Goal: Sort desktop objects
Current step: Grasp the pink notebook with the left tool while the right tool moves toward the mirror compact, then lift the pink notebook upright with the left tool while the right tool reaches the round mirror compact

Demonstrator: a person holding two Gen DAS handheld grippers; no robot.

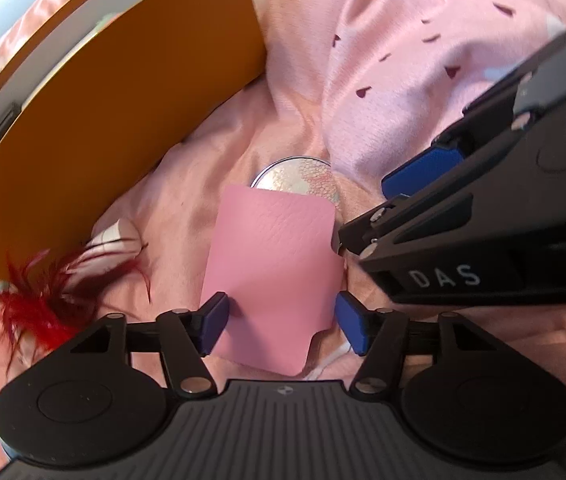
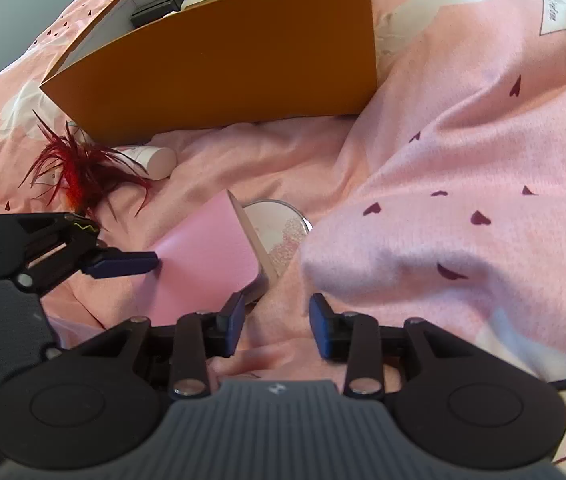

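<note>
Fingers (image 1: pixel 216 322) of left gripper (image 1: pixel 281 322) open, straddling pink card case (image 1: pixel 273 276) at lower centre, long axis pointing away; right gripper (image 2: pixel 277 326) open, empty, beside it.

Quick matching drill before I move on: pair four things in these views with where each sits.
Things:
1. pink wallet
2. round compact
3. red feather
4. black item

Places:
A. inside the orange box
B. between the left gripper's fingers
C. partly hidden behind the wallet
D. on the bedding beside a white tube, in front of the box

Pairs: 1-B, 2-C, 3-D, 4-A
</note>
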